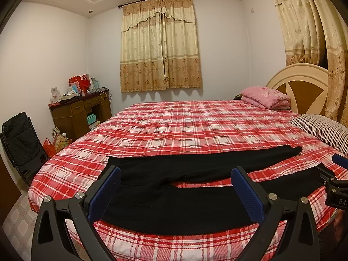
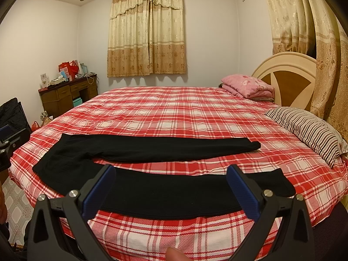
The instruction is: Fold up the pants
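Observation:
Black pants (image 1: 174,198) (image 2: 152,187) lie flat on the red plaid bed, waist to the left, the two legs spread apart and running right. My left gripper (image 1: 176,175) is open above the near leg by the crotch, fingers wide, holding nothing. My right gripper (image 2: 170,173) is also open, hovering over the near leg toward its cuff (image 2: 280,184). The far leg ends at a cuff (image 2: 254,145). The right gripper's body (image 1: 335,184) shows at the right edge of the left wrist view.
The bed (image 1: 195,126) has a striped pillow (image 2: 308,132) and a folded pink quilt (image 2: 248,86) near the headboard (image 2: 291,78). A wooden desk (image 1: 80,113) with clutter, a black folding chair (image 1: 21,143) and bags stand on the left floor. A fingertip (image 2: 176,254) shows at the bottom.

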`<state>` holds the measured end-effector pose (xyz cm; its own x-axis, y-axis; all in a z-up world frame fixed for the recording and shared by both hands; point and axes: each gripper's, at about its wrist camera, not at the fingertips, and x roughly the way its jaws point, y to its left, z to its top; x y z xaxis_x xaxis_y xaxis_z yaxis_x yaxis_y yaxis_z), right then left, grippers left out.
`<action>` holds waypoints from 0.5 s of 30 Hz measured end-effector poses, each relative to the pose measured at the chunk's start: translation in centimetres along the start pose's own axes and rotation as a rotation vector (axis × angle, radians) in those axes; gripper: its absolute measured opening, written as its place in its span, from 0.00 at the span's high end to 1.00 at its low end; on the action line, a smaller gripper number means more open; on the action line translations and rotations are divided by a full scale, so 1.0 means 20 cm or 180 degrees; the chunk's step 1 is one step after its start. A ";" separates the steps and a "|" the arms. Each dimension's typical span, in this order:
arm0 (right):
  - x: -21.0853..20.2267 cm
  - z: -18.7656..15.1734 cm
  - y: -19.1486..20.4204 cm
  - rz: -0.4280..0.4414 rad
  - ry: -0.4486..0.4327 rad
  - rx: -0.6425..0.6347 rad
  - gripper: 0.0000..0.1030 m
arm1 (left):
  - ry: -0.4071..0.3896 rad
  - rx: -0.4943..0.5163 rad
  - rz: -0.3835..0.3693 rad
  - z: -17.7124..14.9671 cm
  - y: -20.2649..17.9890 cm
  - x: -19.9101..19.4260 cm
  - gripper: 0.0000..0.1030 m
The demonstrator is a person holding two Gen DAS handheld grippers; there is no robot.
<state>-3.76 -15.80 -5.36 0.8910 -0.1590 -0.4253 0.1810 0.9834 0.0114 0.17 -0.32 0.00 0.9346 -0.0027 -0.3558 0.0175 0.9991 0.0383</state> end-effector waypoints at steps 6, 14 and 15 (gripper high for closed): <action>0.00 -0.01 0.00 0.0000 0.0012 -0.0006 0.00 | 0.0013 0.0018 -0.0005 -0.01 0.00 0.01 0.01; 0.02 -0.02 -0.02 -0.0017 0.0036 -0.0003 0.00 | 0.0085 0.0028 0.0000 -0.04 0.01 0.07 0.01; 0.03 -0.02 -0.02 -0.0023 0.0045 -0.0001 0.00 | 0.0103 0.0022 0.0003 -0.06 0.02 0.09 0.01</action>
<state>-3.51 -16.34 -6.03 0.8836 -0.1648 -0.4382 0.1872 0.9823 0.0079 1.47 0.20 -1.65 0.9226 -0.0004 -0.3858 0.0193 0.9988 0.0451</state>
